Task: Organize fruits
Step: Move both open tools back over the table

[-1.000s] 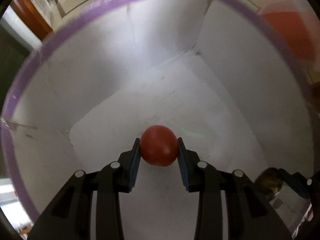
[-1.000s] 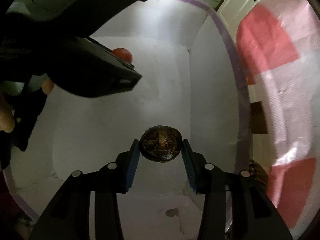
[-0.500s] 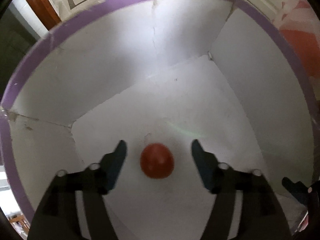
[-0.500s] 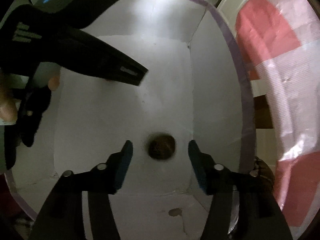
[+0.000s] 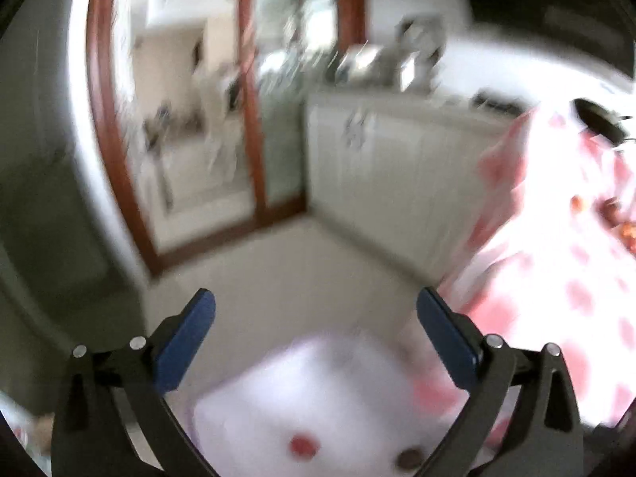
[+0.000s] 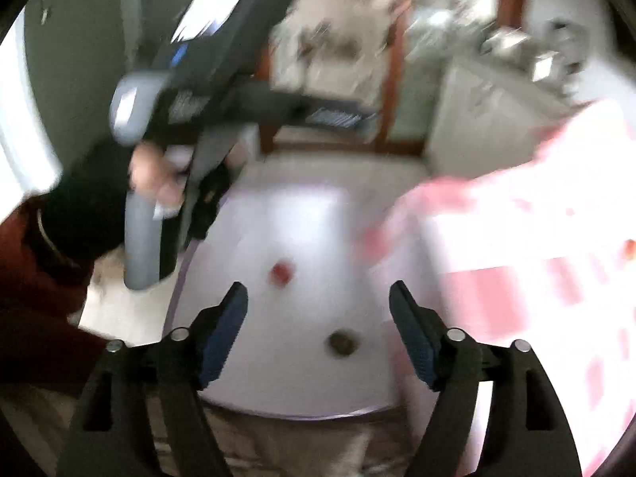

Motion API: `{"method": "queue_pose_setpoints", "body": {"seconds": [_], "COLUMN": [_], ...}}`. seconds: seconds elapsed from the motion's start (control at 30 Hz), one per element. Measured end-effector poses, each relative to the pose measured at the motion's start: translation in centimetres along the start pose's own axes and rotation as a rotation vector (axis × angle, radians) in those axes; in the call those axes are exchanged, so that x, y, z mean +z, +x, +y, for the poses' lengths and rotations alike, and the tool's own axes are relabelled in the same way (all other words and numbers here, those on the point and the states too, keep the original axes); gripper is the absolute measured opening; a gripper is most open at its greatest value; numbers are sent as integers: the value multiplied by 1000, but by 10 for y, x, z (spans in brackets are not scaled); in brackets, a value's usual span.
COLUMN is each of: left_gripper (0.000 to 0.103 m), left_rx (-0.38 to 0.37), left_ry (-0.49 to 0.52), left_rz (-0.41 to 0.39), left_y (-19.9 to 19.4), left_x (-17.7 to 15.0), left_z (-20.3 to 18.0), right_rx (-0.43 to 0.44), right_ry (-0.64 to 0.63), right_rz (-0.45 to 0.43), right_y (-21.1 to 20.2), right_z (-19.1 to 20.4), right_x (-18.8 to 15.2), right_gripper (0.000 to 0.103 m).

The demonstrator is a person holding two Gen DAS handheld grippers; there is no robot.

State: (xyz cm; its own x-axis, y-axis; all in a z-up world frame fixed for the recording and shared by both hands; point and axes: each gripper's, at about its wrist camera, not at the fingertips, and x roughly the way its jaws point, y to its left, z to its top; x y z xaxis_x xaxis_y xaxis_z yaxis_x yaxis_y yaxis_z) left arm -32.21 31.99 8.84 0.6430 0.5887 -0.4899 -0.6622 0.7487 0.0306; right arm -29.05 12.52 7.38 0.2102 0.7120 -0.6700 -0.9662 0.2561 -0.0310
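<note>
Tablecloth (image 6: 556, 206): pink-and-white check, it fills the 3 o'clock side of both views. It is blurred.
Box (image 6: 302, 357): white inside with a purple rim, low in the middle of the right view. In the left view it lies at 6 o'clock (image 5: 318, 389), just beside the tablecloth's edge.
Left gripper (image 5: 316, 306): fingers wide apart, nothing between them. It points over the box toward the room. In the right view its body shows at 11 o'clock, held by the left hand (image 6: 159, 183).
Right gripper (image 6: 318, 298): fingers also apart and empty, above the box.
Red fruit (image 6: 283, 271): it lies on the box floor, a little toward 12 o'clock from the middle. Nothing touches it.
Brown fruit (image 6: 342, 344): also on the box floor, at about 5 o'clock from the red fruit and apart from it. Its kind I cannot tell.
Other fruits (image 5: 612, 214): small orange and dark spots on the tablecloth, at 3 o'clock in the left view. They are too blurred to name or count.
Done: two fruits are in the box, as I judge.
Left: probably the fruits on the tablecloth must go in also. How many remain I cannot say.
</note>
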Motion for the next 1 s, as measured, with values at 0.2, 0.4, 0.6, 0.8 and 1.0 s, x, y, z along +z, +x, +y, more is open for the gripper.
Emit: {"method": "queue_pose_setpoints", "body": {"seconds": [0.2,0.4,0.6,0.8,1.0], "left_gripper": [102,101,101,101,101], "left_rx": [-301,-517,-687,-776,-843], "left_ry": [57,206,216,135,44], "left_rz": [-33,85,201,287,325], "left_y": [-18,17,68,101,111], "left_x": [36,29,7,7,6], "left_z": [-124,-293,-424,-479,-470], "right_rx": [-359,-667,-745,-798,-1288], "right_ry": [222,487,803,942,1179], "right_rz": [-208,-188,-200,-160,-103], "right_y": [-111,-161,-177,-171,-235], "right_z": [-105,-214,-335,-398,-418], "right_x": [-28,-98,-178,-201,-270], "right_gripper": [87,87,87,86,86]}}
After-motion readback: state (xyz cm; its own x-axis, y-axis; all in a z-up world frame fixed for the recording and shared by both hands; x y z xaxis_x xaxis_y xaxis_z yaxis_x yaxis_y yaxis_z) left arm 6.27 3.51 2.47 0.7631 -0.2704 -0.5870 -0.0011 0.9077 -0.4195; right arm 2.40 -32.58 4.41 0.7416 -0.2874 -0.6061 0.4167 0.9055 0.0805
